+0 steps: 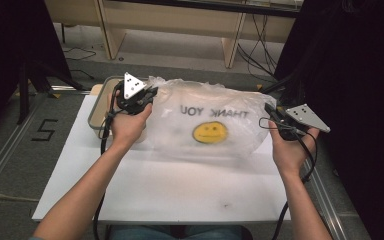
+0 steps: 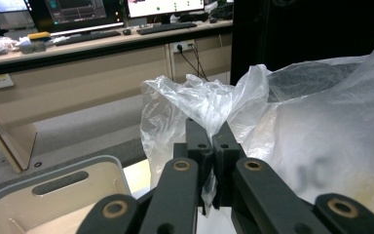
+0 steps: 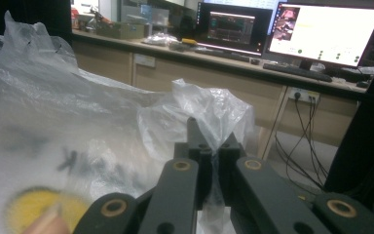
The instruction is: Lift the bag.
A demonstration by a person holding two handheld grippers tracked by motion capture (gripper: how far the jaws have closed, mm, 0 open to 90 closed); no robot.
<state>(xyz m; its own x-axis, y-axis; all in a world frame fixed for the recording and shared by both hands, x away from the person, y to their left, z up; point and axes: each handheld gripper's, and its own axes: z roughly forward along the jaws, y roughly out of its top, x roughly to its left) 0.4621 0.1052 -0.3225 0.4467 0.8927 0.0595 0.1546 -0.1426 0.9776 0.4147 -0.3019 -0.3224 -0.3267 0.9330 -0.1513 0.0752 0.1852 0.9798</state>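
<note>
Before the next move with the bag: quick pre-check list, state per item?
1. Left gripper shut on plastic bag: ok.
2. Right gripper shut on the bag's other side: ok.
3. Bag stretched between both grippers, print facing up: ok.
4. Bag clear of the beige bin: cannot tell, its left edge overlaps the bin.
5. Bag contents: cannot tell, film is cloudy.
6. White board in front of the bag bare: ok.

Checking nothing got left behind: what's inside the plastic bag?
The plastic bag looks puffed with air; no contents show through its translucent film. The smiley print and folds hide its lower part.
</note>
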